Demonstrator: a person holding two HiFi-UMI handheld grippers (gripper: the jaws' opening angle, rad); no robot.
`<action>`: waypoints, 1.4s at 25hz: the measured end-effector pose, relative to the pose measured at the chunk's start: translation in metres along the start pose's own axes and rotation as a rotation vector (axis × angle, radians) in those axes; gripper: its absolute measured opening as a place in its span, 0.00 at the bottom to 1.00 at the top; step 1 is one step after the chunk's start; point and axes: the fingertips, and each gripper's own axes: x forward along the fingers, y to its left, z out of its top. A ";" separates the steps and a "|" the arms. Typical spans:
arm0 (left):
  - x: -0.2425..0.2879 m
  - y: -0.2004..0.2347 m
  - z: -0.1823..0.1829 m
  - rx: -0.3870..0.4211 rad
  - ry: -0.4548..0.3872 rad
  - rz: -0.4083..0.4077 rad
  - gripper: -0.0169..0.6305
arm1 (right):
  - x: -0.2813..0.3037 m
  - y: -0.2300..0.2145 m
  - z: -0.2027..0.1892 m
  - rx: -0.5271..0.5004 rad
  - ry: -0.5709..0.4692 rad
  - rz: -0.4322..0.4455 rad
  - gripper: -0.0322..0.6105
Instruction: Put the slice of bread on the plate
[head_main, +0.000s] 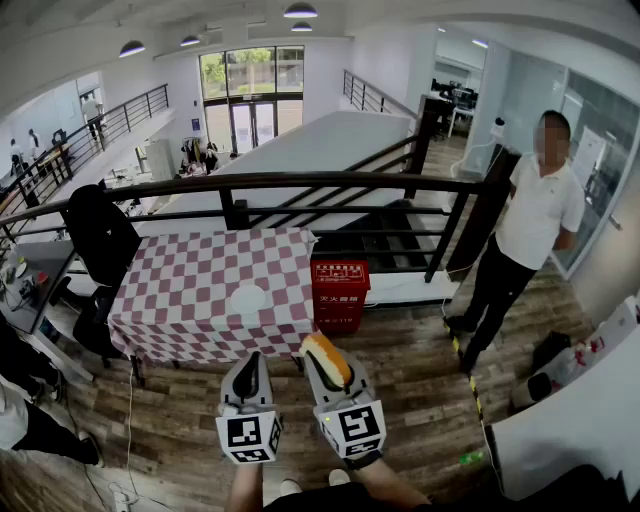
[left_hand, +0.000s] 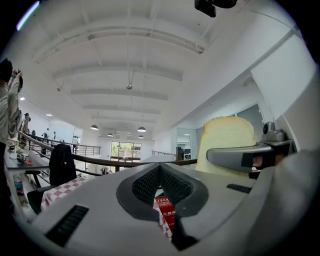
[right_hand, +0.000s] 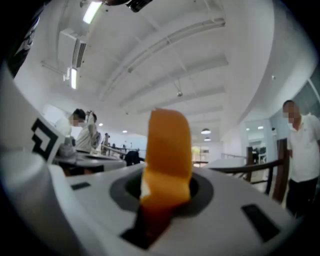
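Observation:
In the head view a slice of bread (head_main: 327, 359) with an orange-brown crust stands on edge between the jaws of my right gripper (head_main: 322, 368), which is shut on it above the wooden floor. The right gripper view shows that crust (right_hand: 167, 150) rising out of the right gripper (right_hand: 166, 196). My left gripper (head_main: 249, 367) is beside it on the left, shut with nothing in it. From the left gripper view (left_hand: 160, 170) the bread's pale face (left_hand: 227, 141) shows at the right. A white plate (head_main: 247, 299) lies on the red-and-white checked table (head_main: 190, 285), ahead of both grippers.
A red box (head_main: 339, 293) stands on the floor against the table's right end. A dark railing (head_main: 300, 182) runs behind the table. A person in a white shirt (head_main: 535, 215) stands at the right. A black chair (head_main: 100, 238) is left of the table, and a white tabletop (head_main: 570, 420) sits at the lower right.

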 end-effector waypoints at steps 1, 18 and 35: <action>-0.001 -0.002 -0.002 0.006 0.005 -0.004 0.05 | 0.000 0.000 -0.002 0.009 0.001 0.000 0.21; 0.006 -0.012 -0.023 0.033 0.057 0.041 0.05 | 0.005 -0.012 -0.025 0.070 0.024 0.044 0.21; 0.041 -0.017 -0.066 0.070 0.132 0.162 0.05 | 0.030 -0.051 -0.072 0.155 0.041 0.122 0.21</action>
